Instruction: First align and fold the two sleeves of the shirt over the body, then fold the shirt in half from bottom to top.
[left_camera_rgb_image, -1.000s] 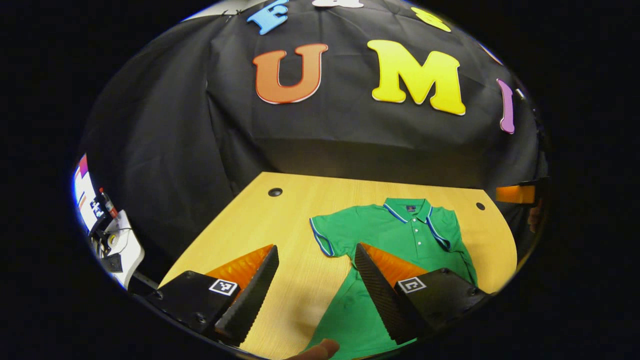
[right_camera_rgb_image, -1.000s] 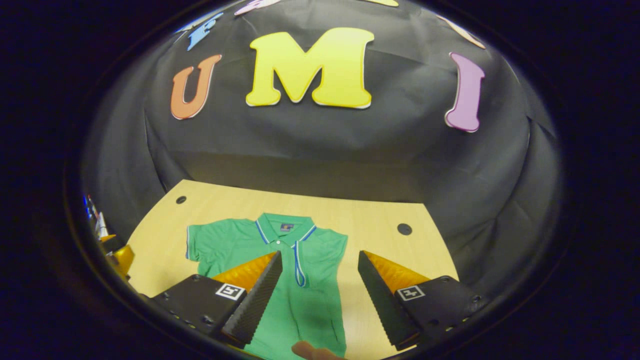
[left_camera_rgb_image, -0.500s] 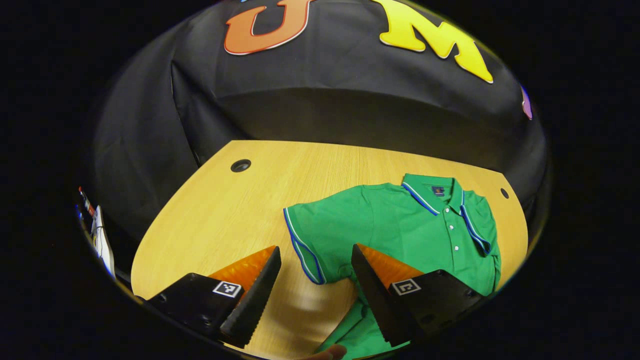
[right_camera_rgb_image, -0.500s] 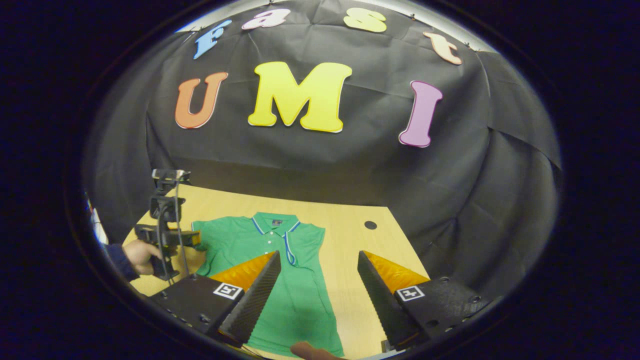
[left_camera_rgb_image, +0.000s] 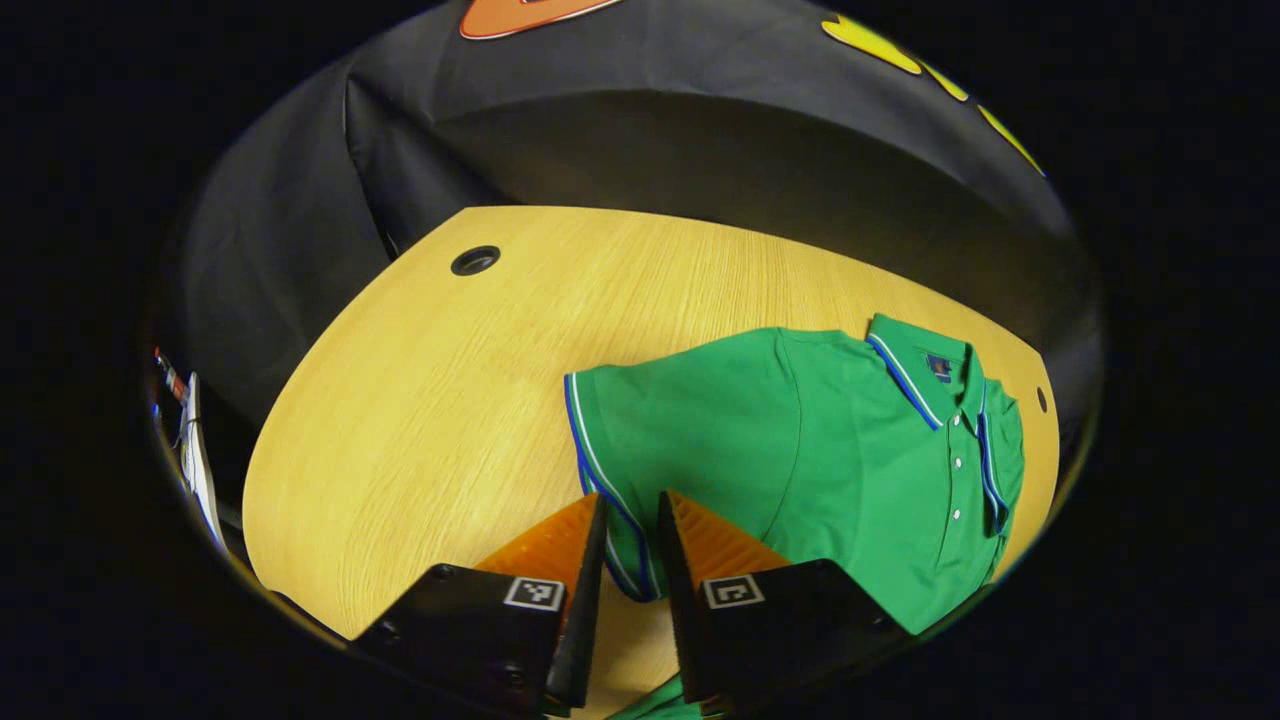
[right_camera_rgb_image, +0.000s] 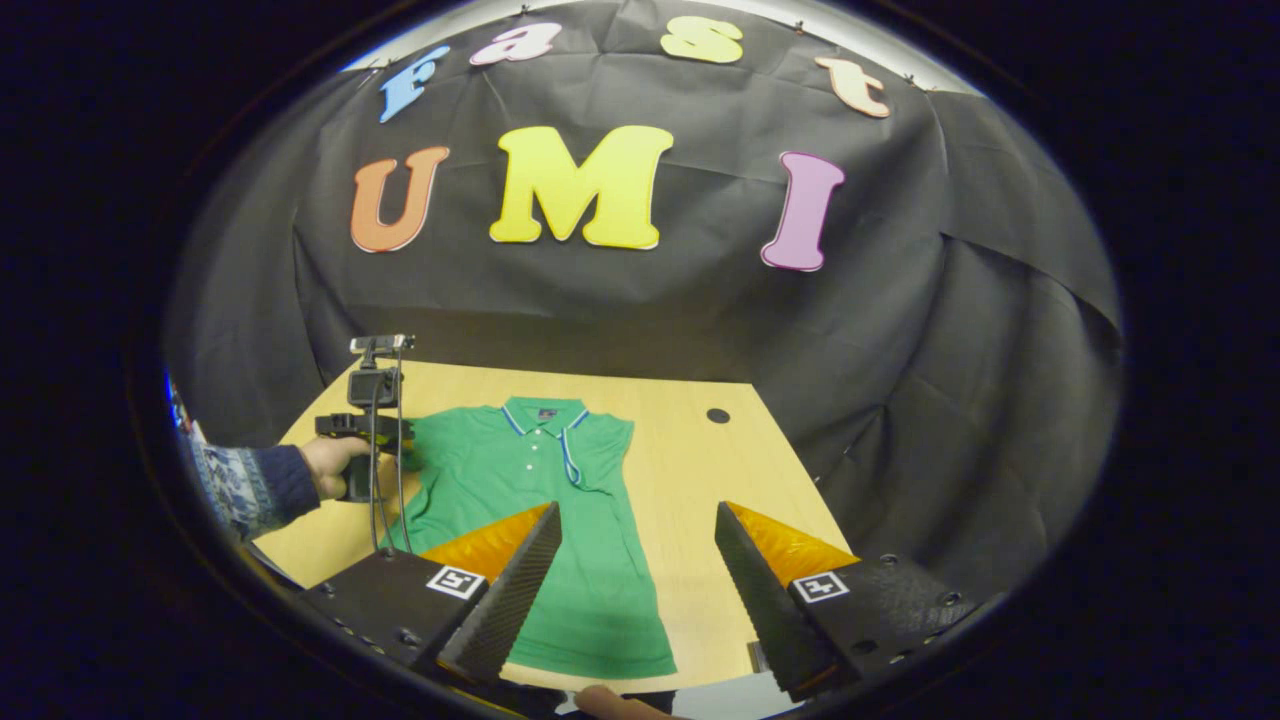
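Where the left gripper view had its fingers spread wide half a second ago, the left gripper (left_camera_rgb_image: 630, 540) now has them drawn nearly together, with the striped hem of the shirt's sleeve (left_camera_rgb_image: 600, 470) caught in the narrow gap between them; whether both fingers actually press the cloth cannot be told. The camera has also come lower and closer, so the shirt (left_camera_rgb_image: 830, 470) looks larger. It lies flat on the wooden table (left_camera_rgb_image: 420, 400), ahead and to the right of the fingers, bright green with blue and white trim on collar and cuff and a buttoned placket. Its far sleeve already looks folded in over the body. The lower part of the shirt is cut off behind the right finger.

Compared with half a second ago, the right gripper view has changed little: the right gripper (right_camera_rgb_image: 640, 570) stays wide open above the table, touching nothing. The shirt (right_camera_rgb_image: 560, 530) lies ahead and to the left, partly covered by the left finger. Farther left, a hand (right_camera_rgb_image: 330, 465) in a patterned sleeve (right_camera_rgb_image: 245, 485) holds the left gripper (right_camera_rgb_image: 400, 445) at the shirt's sleeve edge, closer in than before; its fingers are too small to make out.
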